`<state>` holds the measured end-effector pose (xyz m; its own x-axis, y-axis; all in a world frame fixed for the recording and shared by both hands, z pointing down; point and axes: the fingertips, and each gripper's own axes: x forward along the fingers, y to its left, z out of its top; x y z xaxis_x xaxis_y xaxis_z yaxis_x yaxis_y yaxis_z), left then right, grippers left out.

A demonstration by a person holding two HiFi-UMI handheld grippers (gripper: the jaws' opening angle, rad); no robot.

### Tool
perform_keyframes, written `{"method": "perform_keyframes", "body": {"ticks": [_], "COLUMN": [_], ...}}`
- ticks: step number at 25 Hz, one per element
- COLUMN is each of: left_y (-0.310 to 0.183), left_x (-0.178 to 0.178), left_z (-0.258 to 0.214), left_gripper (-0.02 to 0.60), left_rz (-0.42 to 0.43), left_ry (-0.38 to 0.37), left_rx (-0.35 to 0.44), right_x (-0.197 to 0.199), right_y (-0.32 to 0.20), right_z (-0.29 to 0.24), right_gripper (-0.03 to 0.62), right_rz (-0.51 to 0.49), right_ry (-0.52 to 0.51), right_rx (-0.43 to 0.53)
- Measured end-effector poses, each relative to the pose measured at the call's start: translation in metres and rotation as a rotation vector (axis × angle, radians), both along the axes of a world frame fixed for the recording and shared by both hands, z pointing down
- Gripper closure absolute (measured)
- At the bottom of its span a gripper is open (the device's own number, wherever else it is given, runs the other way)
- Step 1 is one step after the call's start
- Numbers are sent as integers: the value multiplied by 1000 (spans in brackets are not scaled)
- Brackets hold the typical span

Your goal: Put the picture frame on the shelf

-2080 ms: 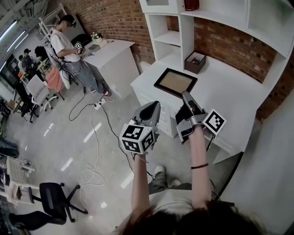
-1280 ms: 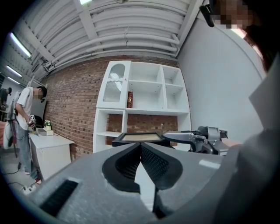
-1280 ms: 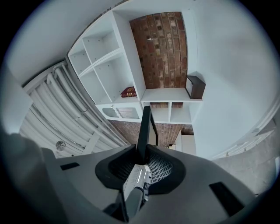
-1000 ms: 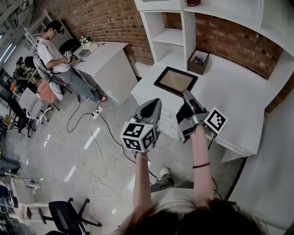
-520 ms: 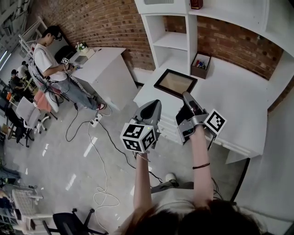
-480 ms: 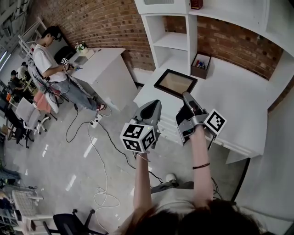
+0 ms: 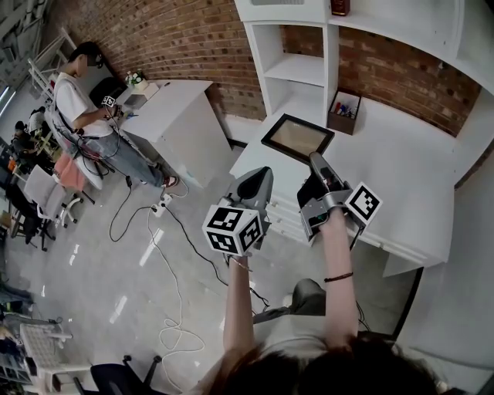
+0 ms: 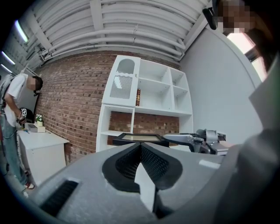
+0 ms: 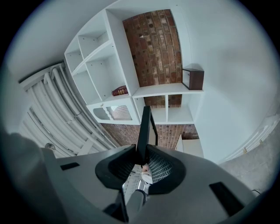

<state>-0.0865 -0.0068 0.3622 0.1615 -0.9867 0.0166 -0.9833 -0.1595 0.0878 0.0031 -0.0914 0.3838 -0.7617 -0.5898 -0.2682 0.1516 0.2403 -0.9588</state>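
Since approx 2 s ago the white shelf unit and the white tabletop have slid right and a bit nearer in head view. Both grippers sit at the same spot in the pic, and the frame's still gripped.

Right gripper: jaws clamped on the near edge of the black-bordered rectangular picture frame w/ tan centre. In right gripper view that edge stands pinched btwn the two pads. The frame's held out roughly level over the tabletop's left end, in front of the shelf unit's lower open bays, not on any shelf yet. I can't tell if it touches the tabletop.

Left gripper: jaws closed together, nothing btwn them. It hangs just left of the right one, off the tabletop's edge, over the grey floor.

A small brown open box w/ pens sits on the tabletop behind the frame, apart from it. There's a dark red book on an upper shelf. Another person stands at a white desk far left, by the brick wall.
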Motion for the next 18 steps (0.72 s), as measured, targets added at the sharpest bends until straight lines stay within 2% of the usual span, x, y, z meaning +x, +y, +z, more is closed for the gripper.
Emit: {"method": "perform_keyframes", "body": {"ticks": [7, 18], "left_y": [-16, -72], "left_x": [-11, -38], "left_z": [5, -10], "left_gripper": [571, 571], "left_rz": [-9, -24], "left_ry": [13, 23], "left_rx": [-5, 30], "right_x": [-13, -46], "right_y": [-18, -75], "right_z": [4, -13], "right_gripper": [517, 517], "right_rz": [-11, -38], "right_ry": [6, 1], "right_rx": [-11, 9]}}
